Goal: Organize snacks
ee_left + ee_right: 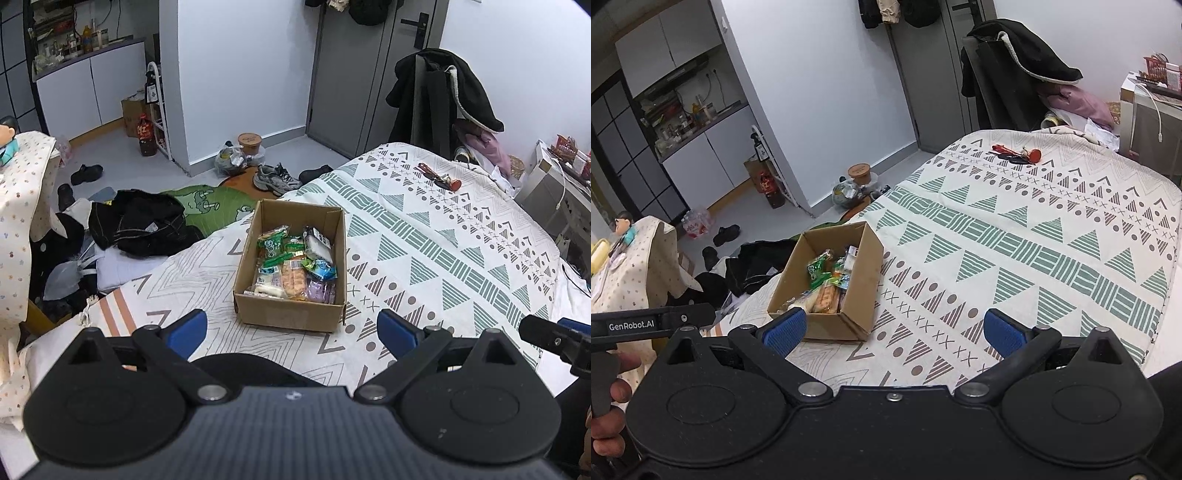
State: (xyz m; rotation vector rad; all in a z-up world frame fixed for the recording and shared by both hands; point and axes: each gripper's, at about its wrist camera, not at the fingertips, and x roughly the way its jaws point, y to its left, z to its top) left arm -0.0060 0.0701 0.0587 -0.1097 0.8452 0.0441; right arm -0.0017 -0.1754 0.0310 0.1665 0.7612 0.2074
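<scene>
Beyond the snack box (pixel 291 308), red-handled tools (pixel 439 177) lie well apart.

Bed (pixel 424 236) with geometric-patterned cover, green triangles and stripes. Red-handled tools (pixel 441 177) lying near bed's far end. Black coat (pixel 447 92) draped over chair beside grey door (pixel 354 66). Floor: grey sneakers (pixel 275 178), black clothes heap (pixel 142 223), green mat (pixel 214 206), dark bottle with red label (pixel 146 137), cardboard carton (pixel 131 110) behind bottle. White cabinet (pixel 85 88) at left, counter above crowded with bottles.
</scene>
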